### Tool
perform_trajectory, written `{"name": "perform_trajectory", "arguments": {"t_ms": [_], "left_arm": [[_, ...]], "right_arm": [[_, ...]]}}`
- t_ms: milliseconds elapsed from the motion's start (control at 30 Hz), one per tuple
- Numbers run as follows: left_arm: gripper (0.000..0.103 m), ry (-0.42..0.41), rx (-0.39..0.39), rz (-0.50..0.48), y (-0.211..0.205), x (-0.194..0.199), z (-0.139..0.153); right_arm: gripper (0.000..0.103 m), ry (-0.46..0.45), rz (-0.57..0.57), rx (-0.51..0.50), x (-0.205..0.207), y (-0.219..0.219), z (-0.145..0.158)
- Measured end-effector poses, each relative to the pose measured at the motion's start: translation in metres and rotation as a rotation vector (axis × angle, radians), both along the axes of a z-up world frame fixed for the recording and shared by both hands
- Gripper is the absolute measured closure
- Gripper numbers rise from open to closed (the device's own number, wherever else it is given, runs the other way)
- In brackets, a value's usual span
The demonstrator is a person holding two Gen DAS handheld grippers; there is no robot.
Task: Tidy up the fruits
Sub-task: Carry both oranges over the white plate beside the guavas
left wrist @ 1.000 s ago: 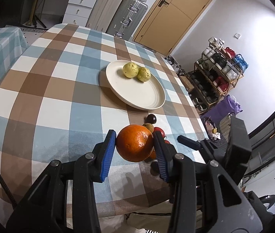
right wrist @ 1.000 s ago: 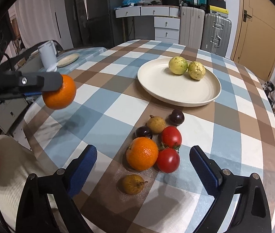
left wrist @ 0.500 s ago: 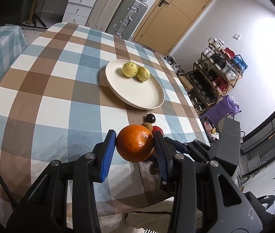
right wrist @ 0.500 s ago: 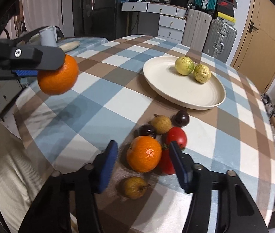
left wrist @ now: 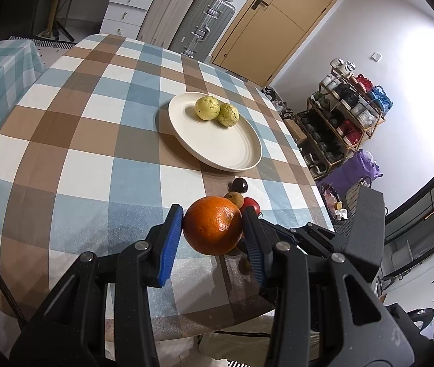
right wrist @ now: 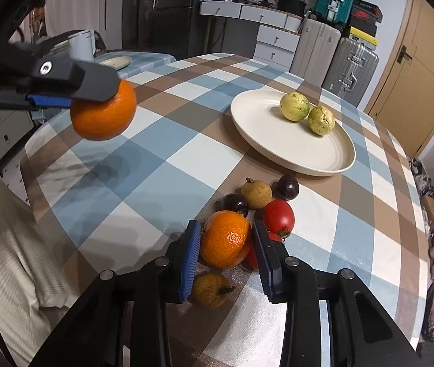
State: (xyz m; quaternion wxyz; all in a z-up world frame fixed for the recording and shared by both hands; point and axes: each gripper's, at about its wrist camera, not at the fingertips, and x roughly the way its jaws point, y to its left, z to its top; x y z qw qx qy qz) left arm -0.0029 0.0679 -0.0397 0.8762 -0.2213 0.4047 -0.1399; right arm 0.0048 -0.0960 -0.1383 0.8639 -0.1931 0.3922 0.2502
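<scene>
- While the right gripper (right wrist: 226, 241) sits low over the near edge of the table (right wrist: 162, 165), its blue pads have just been closing and now stand against both sides of an orange (right wrist: 225, 238) that rests on the checked cloth.
- Just in front of that gripper, nearer the camera, lies a small brownish fruit (right wrist: 211, 290), partly under the left pad.
- Touching the orange on its right are two red tomatoes: one (right wrist: 278, 216) is clear, the other is mostly hidden behind the right finger.
- Just beyond sit a dark round fruit (right wrist: 235, 203), a tan fruit (right wrist: 256, 194) and a second dark fruit (right wrist: 287, 186), all packed close together.
- Up on the left, the left gripper (left wrist: 214, 229) is clamped on a second orange (left wrist: 212, 229) (held clear of the table, its shadow on the cloth below).
- Farther back stands a cream plate (right wrist: 263, 128) with two yellow-green fruits (right wrist: 294, 106) touching each other on its far side.
- Behind the table are suitcases (right wrist: 350, 61) and a wooden door (right wrist: 416, 85).
</scene>
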Motion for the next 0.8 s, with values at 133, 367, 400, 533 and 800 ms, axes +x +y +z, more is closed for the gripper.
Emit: {"name": "perform_trajectory", "arguments": {"t_ms": [133, 367, 400, 533, 800], "left_arm": [[0.066, 0.002, -0.001, 0.001, 0.001, 0.000, -0.001], [0.066, 0.011, 0.005, 0.001, 0.000, 0.000, -0.005], [0.066, 0.012, 0.005, 0.001, 0.000, 0.000, -0.005], [0.066, 0.016, 0.005, -0.002, -0.002, 0.002, -0.006], [0.066, 0.023, 0.039, 0.004, -0.006, 0.005, -0.006]], "right_arm": [[0.068, 0.034, -0.019, 0.057, 0.005, -0.007, 0.003], [0.068, 0.080, -0.043, 0.148, 0.010, -0.016, 0.008], [0.068, 0.090, -0.047, 0.164, 0.011, -0.017, 0.008], [0.068, 0.127, -0.071, 0.223, 0.015, -0.025, 0.009], [0.068, 0.171, -0.112, 0.358, 0.023, -0.042, 0.019]]}}
